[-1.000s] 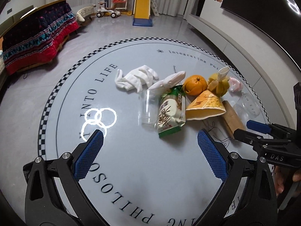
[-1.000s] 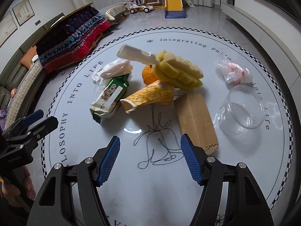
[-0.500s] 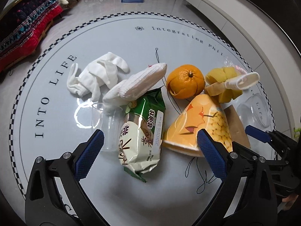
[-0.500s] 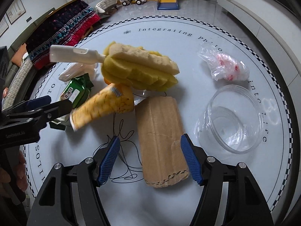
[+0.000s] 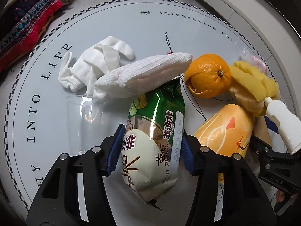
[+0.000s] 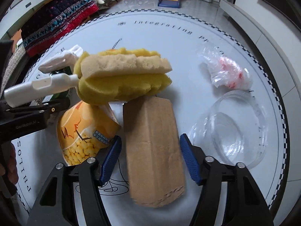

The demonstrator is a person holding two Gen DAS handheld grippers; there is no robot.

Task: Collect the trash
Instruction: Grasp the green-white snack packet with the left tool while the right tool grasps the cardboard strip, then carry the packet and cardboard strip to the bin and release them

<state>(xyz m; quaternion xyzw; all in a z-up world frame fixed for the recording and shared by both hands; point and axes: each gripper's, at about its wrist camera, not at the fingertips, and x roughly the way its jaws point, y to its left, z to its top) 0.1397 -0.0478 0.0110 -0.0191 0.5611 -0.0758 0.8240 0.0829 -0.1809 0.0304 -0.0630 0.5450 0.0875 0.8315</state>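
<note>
Trash collection looks to be at its very start, judging by the pile that lies uncollected on the round white bench (image 5: 169,24). Between the blue pads of the left gripper (image 5: 151,150) sits a green-and-white snack bag (image 5: 152,143); the jaws are closing on it, with the pads at or just off its sides, so a firm grip cannot be confirmed. Between the pads of the right gripper (image 6: 149,159) lies a flat brown cardboard piece (image 6: 152,150); those jaws are closing too, with slim gaps visible on both sides, so nothing is grasped yet.

Just left of the left gripper lies a tipped clear plastic cup (image 5: 85,124); beyond it rest a white knit glove (image 5: 144,75) and crumpled white socks (image 5: 94,66). Ahead and to its right sit a partly peeled orange (image 5: 208,75), a yellow sponge brush (image 6: 122,77) and an orange corn-print bag (image 6: 84,135). Right of the right gripper lie a clear plastic lid (image 6: 237,130) and a crumpled plastic wrapper (image 6: 227,73).

No bin shows in either view, so everything is left to gather.
</note>
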